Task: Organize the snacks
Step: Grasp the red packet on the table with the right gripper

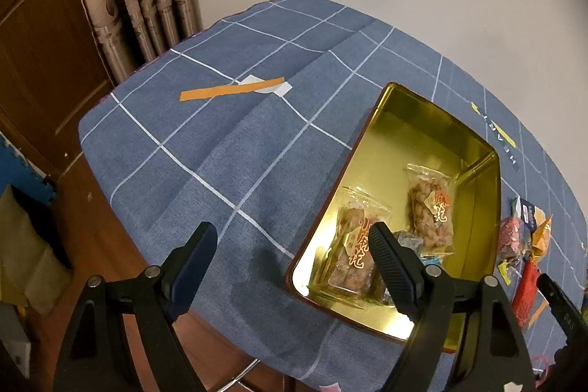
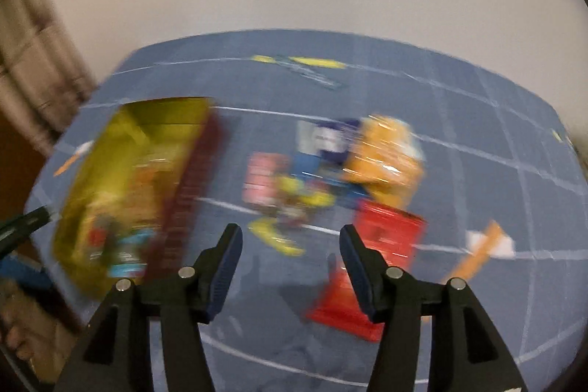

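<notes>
Left gripper (image 1: 290, 263): jaws wide apart, nothing between them, parked over the near corner of the gold tin (image 1: 474, 212) on the blue checked cloth (image 1: 228, 142). One finger overlaps the tin's near edge in view; can't tell if it touches.

Right gripper (image 2: 290, 254): jaws apart, empty, hanging over bare cloth between the tin and the loose snack pile (image 2: 330, 171). Right wrist view is badly blurred, so pack identities are a guess.

Tin contents: two clear packs of fried twists (image 1: 431, 210) lying flat, plus a small blue-wrapped piece (image 1: 408, 241) near the front wall. Still outside, right of the tin: red pack (image 2: 382, 230) just ahead of the right fingers, orange bag (image 2: 386, 160), pink pack (image 2: 262, 177), small yellow pieces (image 2: 277, 239), blue-white pack (image 2: 327, 138).

Step, as I read it: between picks, right hand heading for the pile with the tin part filled. Roughly a third done.

Next move calls for: line up on the red pack, nearest one, drop the fingers across its narrow side, close on the film without crushing, then carry left over the tin wall. Left should steady the tin.
</notes>
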Tool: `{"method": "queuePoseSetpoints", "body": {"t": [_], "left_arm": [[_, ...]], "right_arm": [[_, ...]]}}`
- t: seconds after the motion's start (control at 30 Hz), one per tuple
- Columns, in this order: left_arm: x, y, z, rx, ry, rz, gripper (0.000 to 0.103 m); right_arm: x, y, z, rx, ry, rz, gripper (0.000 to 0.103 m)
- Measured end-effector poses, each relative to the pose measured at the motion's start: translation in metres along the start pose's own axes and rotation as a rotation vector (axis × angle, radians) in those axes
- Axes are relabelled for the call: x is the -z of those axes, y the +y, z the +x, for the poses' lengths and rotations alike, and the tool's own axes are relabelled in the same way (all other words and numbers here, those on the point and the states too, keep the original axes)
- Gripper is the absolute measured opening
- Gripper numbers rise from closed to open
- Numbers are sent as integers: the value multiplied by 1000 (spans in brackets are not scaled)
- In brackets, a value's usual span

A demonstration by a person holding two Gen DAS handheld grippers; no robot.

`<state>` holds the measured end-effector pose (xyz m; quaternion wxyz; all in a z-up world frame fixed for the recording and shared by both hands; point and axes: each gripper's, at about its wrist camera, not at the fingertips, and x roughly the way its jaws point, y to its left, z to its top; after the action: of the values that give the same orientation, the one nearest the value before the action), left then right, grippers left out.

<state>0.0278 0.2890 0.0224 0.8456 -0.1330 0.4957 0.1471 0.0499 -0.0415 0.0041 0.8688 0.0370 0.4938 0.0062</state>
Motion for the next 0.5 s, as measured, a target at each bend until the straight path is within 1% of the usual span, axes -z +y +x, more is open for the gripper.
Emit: {"method": "queuePoseSetpoints", "body": {"t": [0.13,0.2,0.3,0.37,0.47,0.5], "left_arm": [[1,0,0,0,0,3,82],[0,0,0,-3,-1,5,82],[1,0,0,-1,2,6,82],[1,-1,0,-1,2,7,82],[2,-1,0,-2,2,15,82],[2,-2,1,0,5,18,82]], "right_arm": [[3,-36,16,56,61,134,56],[4,-44,24,53,84,174,56],[3,-48,31,83,94,199,58],[3,-48,38,99,116,216,60],[3,-45,50,121,125,226,61],[3,-44,53,127,125,218,63]]}}
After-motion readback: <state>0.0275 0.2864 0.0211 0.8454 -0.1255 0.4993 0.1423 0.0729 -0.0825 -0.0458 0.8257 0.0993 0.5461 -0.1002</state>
